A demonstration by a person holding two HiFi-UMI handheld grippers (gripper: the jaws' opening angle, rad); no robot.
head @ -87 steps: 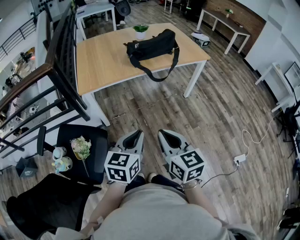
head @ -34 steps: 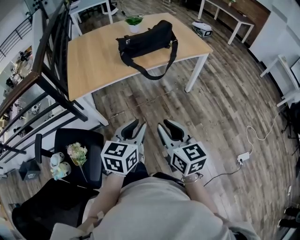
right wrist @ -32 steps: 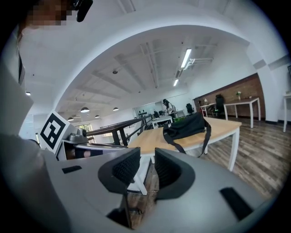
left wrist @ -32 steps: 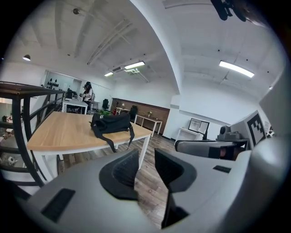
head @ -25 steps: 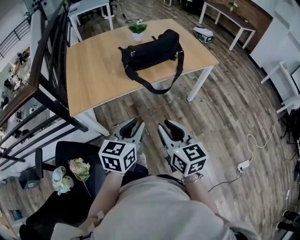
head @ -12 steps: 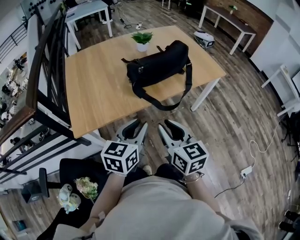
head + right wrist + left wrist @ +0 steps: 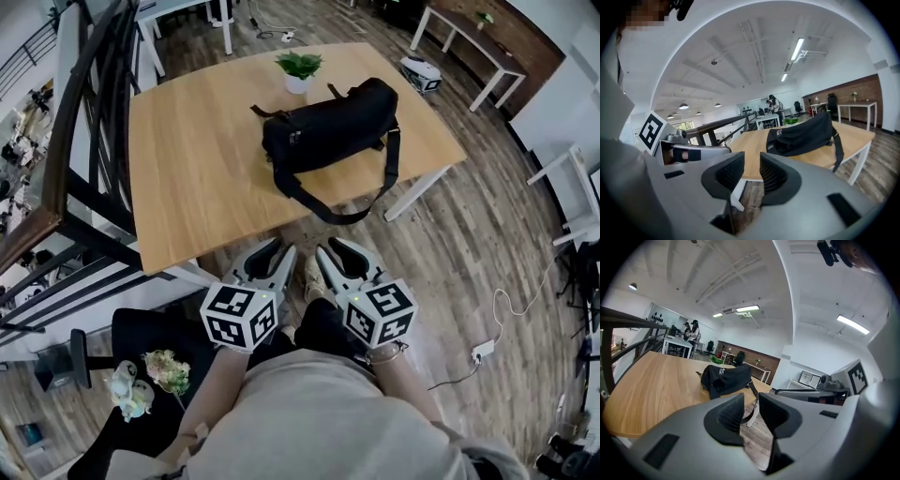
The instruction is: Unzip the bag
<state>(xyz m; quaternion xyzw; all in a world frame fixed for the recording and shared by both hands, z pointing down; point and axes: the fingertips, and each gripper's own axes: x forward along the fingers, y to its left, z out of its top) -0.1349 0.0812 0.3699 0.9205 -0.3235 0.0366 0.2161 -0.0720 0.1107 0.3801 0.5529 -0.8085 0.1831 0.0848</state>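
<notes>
Wooden table [image 7: 187,141] ahead: black bag [image 7: 328,127] lies on it, strap looping over the near edge. Your left gripper [image 7: 279,249] and right gripper [image 7: 327,249] sit well short, jaws narrowly spread, pinching nothing.

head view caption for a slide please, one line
Person facing a wooden table that holds a black bag and a potted plant, left gripper and right gripper both open and empty.

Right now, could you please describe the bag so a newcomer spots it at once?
Find the light wooden table. A black duffel bag lies on its far right part, beside a small potted plant; its strap hangs over the edge.
</notes>
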